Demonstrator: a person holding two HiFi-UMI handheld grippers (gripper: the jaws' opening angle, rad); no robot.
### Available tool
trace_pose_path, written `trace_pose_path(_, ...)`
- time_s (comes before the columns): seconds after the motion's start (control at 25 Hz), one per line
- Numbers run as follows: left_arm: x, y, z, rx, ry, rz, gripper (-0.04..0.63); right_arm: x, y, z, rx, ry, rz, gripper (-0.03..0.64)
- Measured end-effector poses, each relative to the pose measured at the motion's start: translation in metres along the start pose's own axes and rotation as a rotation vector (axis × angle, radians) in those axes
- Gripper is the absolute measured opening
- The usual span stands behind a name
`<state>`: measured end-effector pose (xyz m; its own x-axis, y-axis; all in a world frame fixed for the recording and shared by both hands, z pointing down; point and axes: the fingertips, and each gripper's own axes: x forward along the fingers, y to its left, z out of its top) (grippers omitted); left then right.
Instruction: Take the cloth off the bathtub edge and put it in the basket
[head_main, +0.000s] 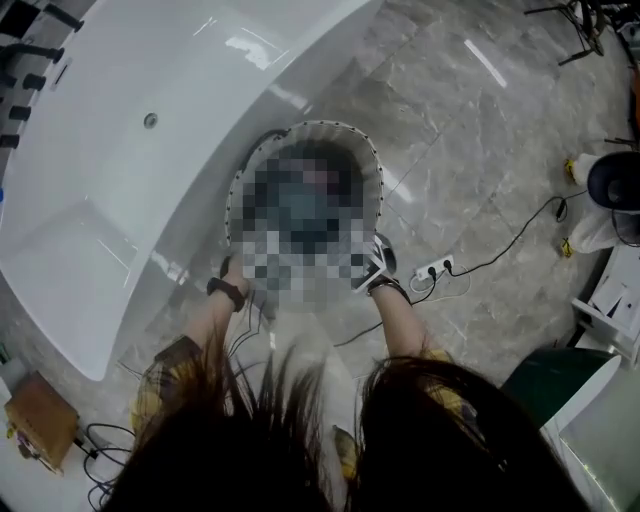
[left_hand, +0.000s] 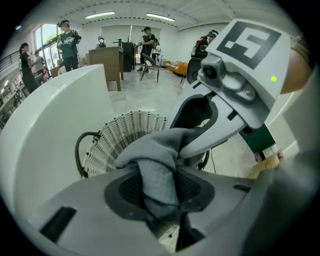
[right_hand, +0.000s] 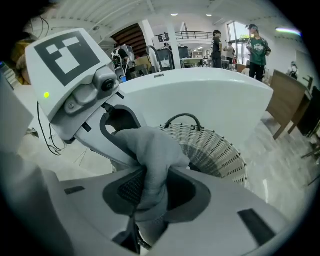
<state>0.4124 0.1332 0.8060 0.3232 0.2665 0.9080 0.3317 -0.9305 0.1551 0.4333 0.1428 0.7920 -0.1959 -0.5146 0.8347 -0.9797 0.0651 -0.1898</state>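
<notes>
- Your left tool (left_hand: 159, 175) is only partly open. Its pads are pinched on a bunched fold of the grey cloth (left_hand: 152, 150), and the fabric fills the whole gap between the jaws.
- Same deal with your right tool (right_hand: 150, 187): the gap is narrow, the pads are squeezing another bunch of that cloth, and a bit of it hangs down past them.
- The cloth runs from one tool straight to the other. In each gripper view the other tool sits just ahead with its own end of the fabric.
- So the cloth is off the bathtub (left_hand: 50, 125), held up between your two tools and close to both of them.
- The white wicker basket (left_hand: 125, 132) is just ahead of and below both tools, with its open top facing them. The cloth hangs in front of its rim. I can't tell whether any of it is down inside.
- Just beyond the basket from your tools is the tub's outer wall. The basket stands on the marble floor (head_main: 470, 120) right against it.
- A few people (left_hand: 67, 42) are standing well beyond the tub, far from either tool.
</notes>
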Motion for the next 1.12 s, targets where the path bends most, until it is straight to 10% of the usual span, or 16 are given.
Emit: trace_pose_path(1.12, 0.067, -0.009, -0.063, 0.088, 0.165, -0.082, 0.178, 0.064, 0.007, -0.076, 0.228, 0.225, 0.095, 0.168)
